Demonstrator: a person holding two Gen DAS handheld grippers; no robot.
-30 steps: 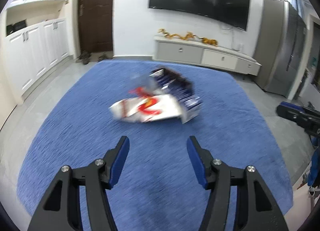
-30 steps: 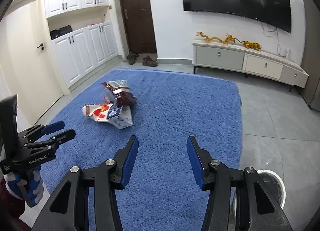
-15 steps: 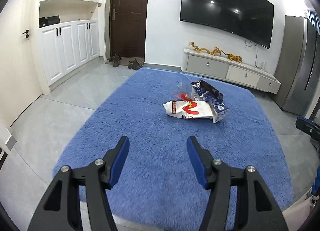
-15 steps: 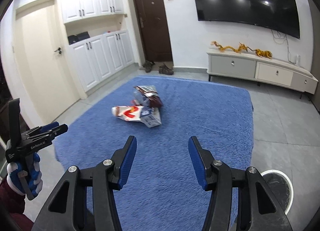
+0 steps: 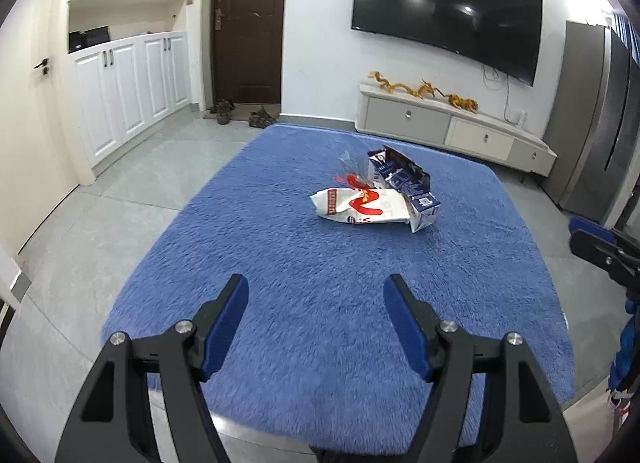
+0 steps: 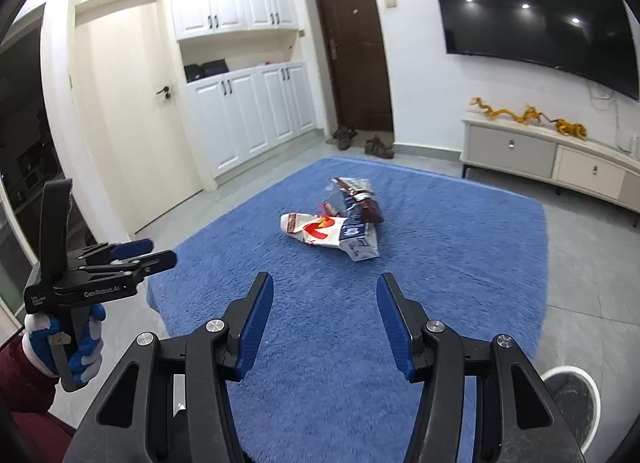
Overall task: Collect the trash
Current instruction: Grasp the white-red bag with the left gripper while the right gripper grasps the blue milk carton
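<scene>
- Left claw [image 5: 316,301] is held wide open above the blue rug [image 5: 280,263], nothing gripped.
- Trash is seen at 12 o'clock, well apart: a white wrapper [image 5: 362,207] touching a dark blue carton [image 5: 402,179].
- Right claw [image 6: 325,299] is likewise spread and empty; a round bin [image 6: 576,399] sits at 4 o'clock.

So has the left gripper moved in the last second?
Yes. The left gripper has backed away: the trash pile sits farther off on the blue rug, nearer the TV cabinet.
</scene>
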